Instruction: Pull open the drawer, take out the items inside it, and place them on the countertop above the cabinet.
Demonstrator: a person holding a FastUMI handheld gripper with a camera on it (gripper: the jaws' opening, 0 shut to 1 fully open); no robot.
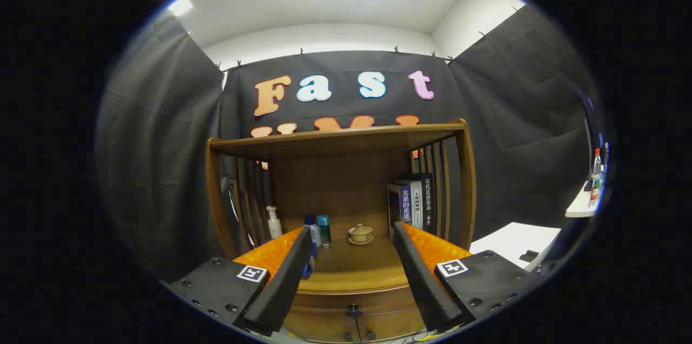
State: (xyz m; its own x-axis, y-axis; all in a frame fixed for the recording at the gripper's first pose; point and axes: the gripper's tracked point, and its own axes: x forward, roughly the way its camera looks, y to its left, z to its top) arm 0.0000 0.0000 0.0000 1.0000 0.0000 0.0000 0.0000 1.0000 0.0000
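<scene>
Gripper view: jaws apart, empty, facing the closed drawer [354, 301]; next, reach its knob [353, 311] at 6 o'clock.

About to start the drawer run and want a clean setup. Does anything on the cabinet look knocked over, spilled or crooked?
Nothing stands out. On the countertop the white bottle, the teal bottle, the lidded cup and the books all stand upright. The drawer looks shut, and the gripper is open, holding nothing.
</scene>
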